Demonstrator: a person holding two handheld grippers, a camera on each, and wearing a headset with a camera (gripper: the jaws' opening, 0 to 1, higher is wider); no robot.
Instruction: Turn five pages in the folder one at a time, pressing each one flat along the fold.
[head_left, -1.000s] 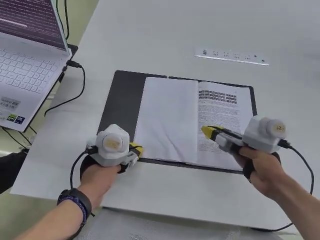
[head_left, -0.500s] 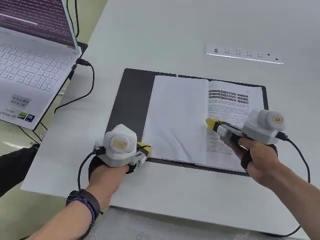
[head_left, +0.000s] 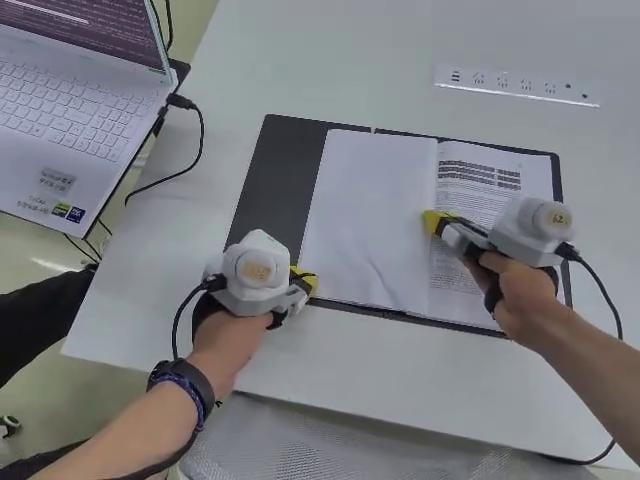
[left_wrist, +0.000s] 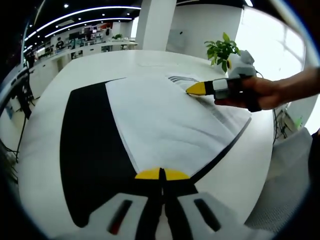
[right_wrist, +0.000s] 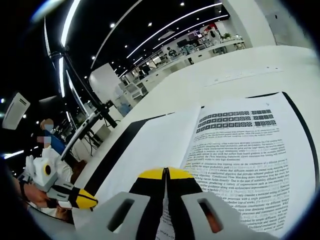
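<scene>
A black folder (head_left: 272, 185) lies open on the white table. A blank white page (head_left: 372, 220) is turned over to the left, and a printed page (head_left: 495, 195) lies on the right. My right gripper (head_left: 434, 222) is shut, its yellow tips resting by the fold between the two pages (right_wrist: 192, 145). My left gripper (head_left: 302, 285) is shut too, its tips (left_wrist: 161, 174) at the blank page's (left_wrist: 160, 120) near left corner over the folder's edge. The right gripper (left_wrist: 200, 88) also appears in the left gripper view. The left gripper (right_wrist: 82, 198) shows in the right gripper view.
An open laptop (head_left: 70, 110) sits at the far left with a black cable (head_left: 190, 150) running towards the folder. A power strip (head_left: 520, 88) is set in the table beyond the folder. The table's front edge (head_left: 330, 405) is close below the folder.
The headset camera has shifted. My right gripper has slid farther up along the fold. The left gripper stays at the page's near corner.
</scene>
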